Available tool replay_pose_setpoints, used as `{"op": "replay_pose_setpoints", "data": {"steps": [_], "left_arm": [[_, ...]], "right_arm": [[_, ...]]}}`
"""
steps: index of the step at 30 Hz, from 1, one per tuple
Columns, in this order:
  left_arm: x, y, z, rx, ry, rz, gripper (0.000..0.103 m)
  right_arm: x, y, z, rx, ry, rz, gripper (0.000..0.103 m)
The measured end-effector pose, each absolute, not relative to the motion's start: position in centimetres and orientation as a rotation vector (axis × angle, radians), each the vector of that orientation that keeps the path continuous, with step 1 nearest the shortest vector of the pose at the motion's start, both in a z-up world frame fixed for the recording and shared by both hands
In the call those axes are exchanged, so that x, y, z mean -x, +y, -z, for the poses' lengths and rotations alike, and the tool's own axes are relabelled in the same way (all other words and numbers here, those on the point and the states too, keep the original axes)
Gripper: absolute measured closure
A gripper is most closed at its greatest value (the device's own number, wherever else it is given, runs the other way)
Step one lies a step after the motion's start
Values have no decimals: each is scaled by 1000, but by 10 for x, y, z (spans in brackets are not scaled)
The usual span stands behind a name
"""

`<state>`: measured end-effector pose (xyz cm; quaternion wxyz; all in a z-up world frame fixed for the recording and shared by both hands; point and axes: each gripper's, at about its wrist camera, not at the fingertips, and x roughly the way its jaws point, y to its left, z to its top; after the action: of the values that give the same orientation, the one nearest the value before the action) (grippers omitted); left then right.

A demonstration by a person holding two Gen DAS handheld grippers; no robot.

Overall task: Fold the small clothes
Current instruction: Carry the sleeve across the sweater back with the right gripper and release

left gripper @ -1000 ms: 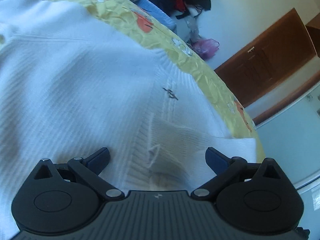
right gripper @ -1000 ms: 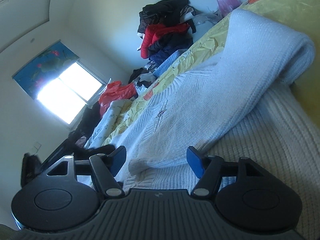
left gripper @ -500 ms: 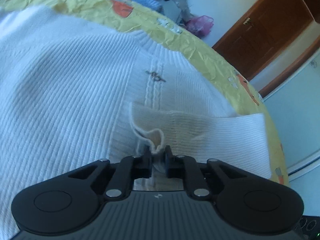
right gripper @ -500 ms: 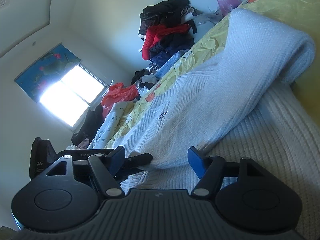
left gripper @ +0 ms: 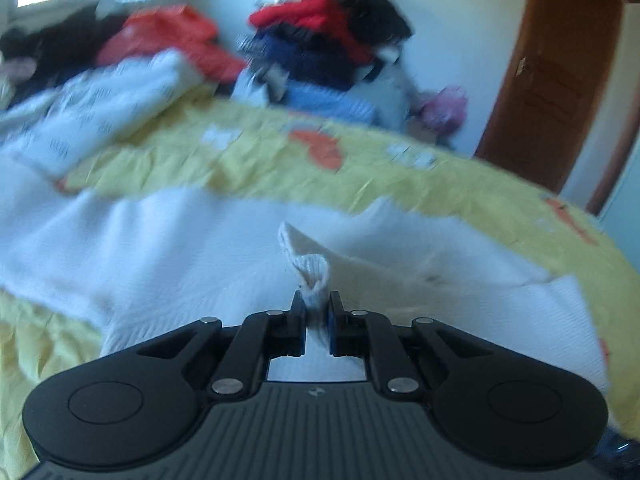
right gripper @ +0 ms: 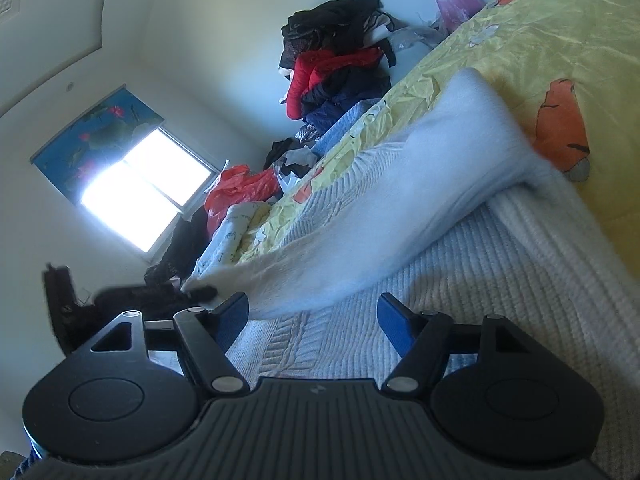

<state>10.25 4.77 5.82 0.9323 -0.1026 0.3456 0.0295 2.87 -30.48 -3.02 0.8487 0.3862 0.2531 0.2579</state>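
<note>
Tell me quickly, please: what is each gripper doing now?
Left gripper: closed on the white sweater's cuff.
Right gripper: open, holding nothing, above the white sweater.

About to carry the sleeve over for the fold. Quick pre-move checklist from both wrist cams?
1. Left gripper shut on the sleeve cuff: ok, knit is bunched between the pads.
2. Sleeve lifted off the sweater body: ok, it rises toward the pinch.
3. Right gripper free: ok, jaws stand open with nothing pressed between them.
4. Sweater body lying flat on the yellow bedspread: ok where visible; far edge cannot tell.
5. Left view sharp enough to judge the landing spot: not ok, blurred.
6. Landing area free of the clothes pile: ok, pile is beyond the bed.
</note>
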Motion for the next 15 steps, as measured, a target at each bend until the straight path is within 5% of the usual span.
{"op": "replay_pose_setpoints", "data": {"steps": [4, 11, 13, 15], "left_arm": [[-105, 47, -25, 157, 783, -64, 92], [-59, 34, -50, 58, 498, -158, 72], [-54, 18, -55, -15, 420, -130, 41], [-59, 6, -52, -50, 421, -108, 32]], "right_arm": [[-29, -304, 29, -810, 534, -543, 27], [-29, -293, -8, -547, 533, -362, 26], [-42, -284, -30, -391, 502, -283, 22], [-68, -276, -40, -278, 507, -248, 13]]}}
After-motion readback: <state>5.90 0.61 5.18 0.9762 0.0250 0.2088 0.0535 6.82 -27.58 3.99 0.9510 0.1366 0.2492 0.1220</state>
